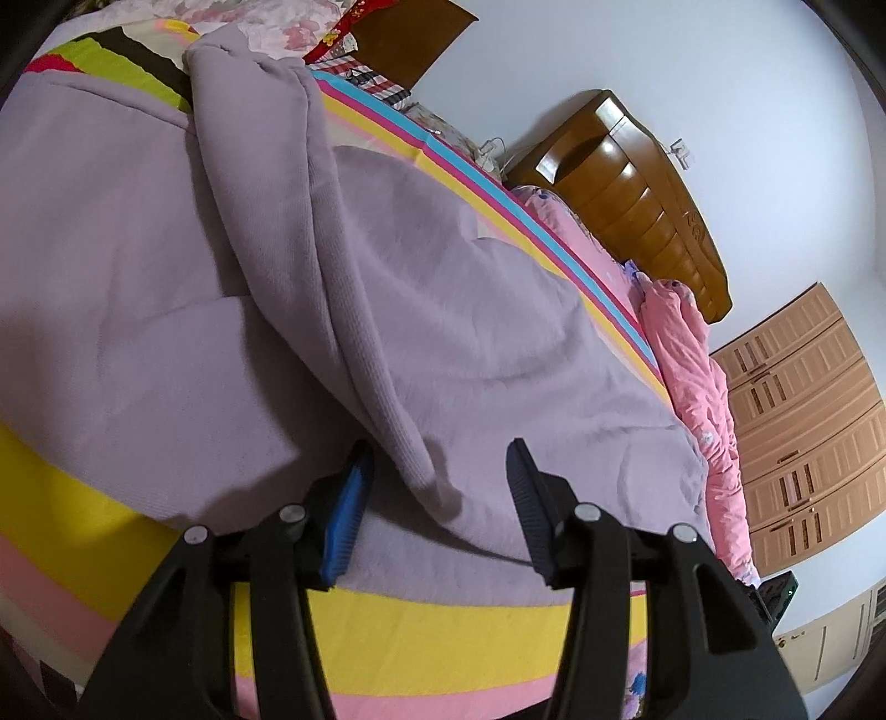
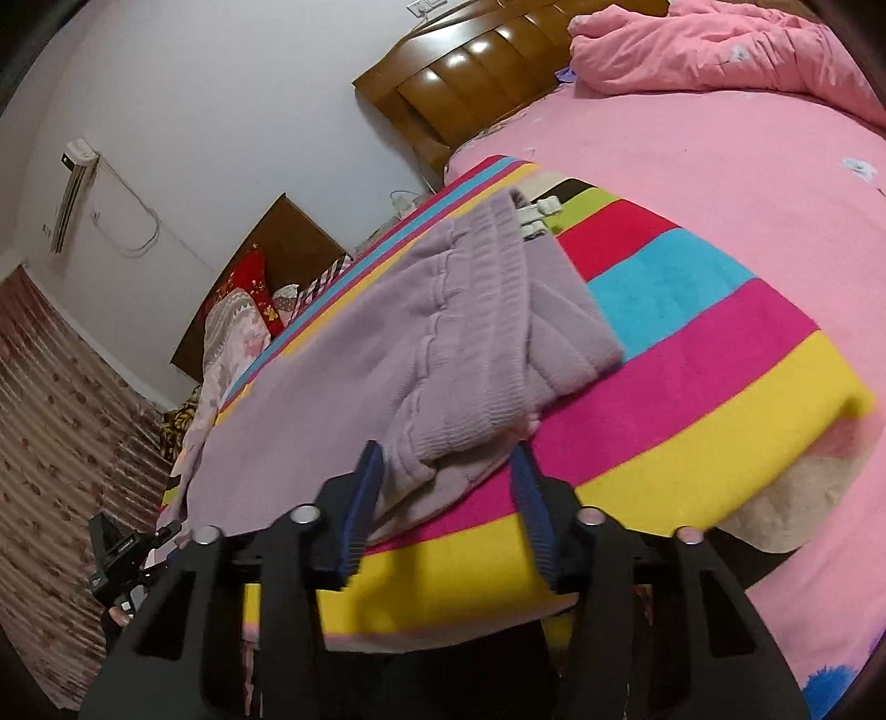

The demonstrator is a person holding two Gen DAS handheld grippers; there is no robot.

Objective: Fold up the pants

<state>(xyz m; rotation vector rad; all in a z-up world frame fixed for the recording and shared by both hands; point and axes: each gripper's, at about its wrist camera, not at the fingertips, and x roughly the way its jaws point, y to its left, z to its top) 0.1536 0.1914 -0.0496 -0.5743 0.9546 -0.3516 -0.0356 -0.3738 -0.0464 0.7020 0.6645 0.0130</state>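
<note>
**Me:** As both claws stand now, neither grips anything. Left gripper (image 1: 440, 462): jaws roughly half open, pads clear of the cloth, a ribbed fold of the pants (image 1: 343, 310) lying between them. Right gripper (image 2: 448, 471): same story, half open, ribbed waistband (image 2: 470, 354) sitting in the gap, no pinch.

**Reviewer:** Where's the garment overall?

**Me:** Lilac pants, spread on the striped blanket (image 2: 692, 354) on top of the bed. Waistband end looks doubled over onto the body of the pants in the right wrist view. In the left wrist view one long fold runs up the middle, flat cloth either side. Pink quilt (image 2: 720, 50) is bunched up by the wooden headboard (image 1: 637, 188), well apart from the work.

**Reviewer:** Step in hand?

**Me:** My read: a fold just laid, cloth let go. Can't tell how many folds remain.

**Reviewer:** How do you finish it clean?

**Me:** Back the claws out along the fingers, low and straight, so the pads don't snag the ribbing and drag the top layer. Keep both hands level with each other. Then check the edges line up before regripping. Next pinch should take both layers at the fold edge, not just the top one, and not the blanket under it.

**Reviewer:** Risk?

**Me:** Soft knit. It slumps and skews if one side lifts first.
</note>
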